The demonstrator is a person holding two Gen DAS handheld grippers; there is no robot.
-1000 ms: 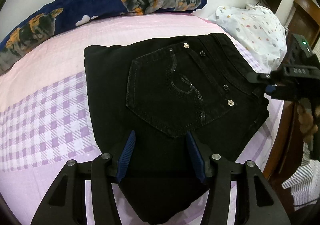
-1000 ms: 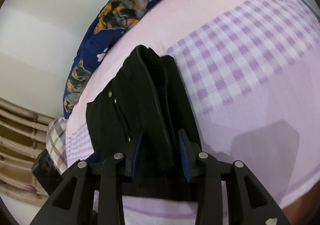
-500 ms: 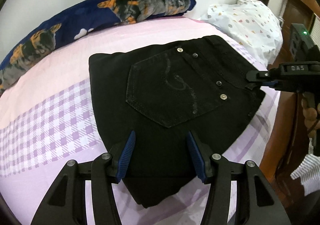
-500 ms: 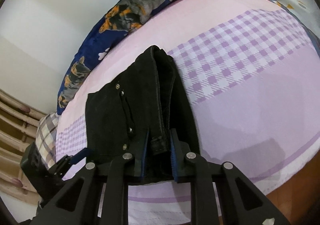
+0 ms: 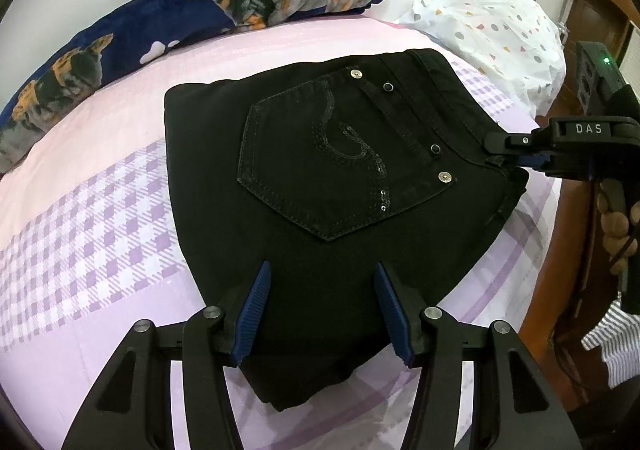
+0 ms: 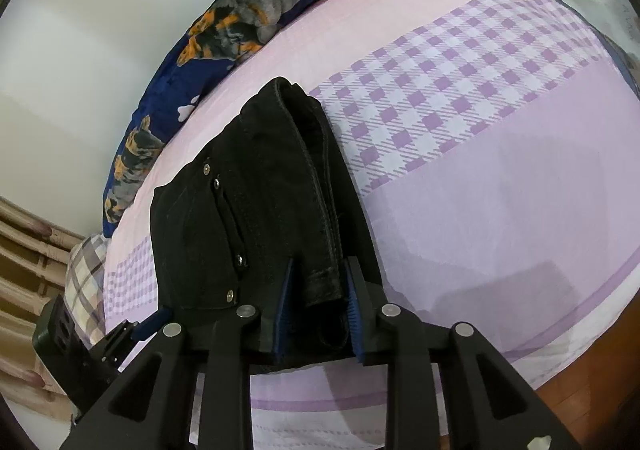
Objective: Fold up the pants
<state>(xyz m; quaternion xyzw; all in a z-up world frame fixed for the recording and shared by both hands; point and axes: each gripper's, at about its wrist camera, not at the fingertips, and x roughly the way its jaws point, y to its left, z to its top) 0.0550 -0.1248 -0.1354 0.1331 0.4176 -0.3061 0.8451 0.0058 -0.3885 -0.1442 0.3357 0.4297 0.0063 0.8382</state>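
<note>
Pants (image 5: pixel 320 177) folded flat on bed (image 5: pixel 100 209), no containers.

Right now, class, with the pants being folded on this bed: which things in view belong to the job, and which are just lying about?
Belongs to the job:
- folded black denim pants
- left gripper, open above them
- right gripper, jaws opening around the waistband edge

Just lying about:
- navy dog-print pillow
- white dotted bundle
- pink and purple checked bedsheet

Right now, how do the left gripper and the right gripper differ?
The left gripper stands wide over the folded black pants; the right gripper is far narrower, opening, the waistband edge between its pads. The left meets the flat side, the right the waistband. Both have blue pads.
</note>
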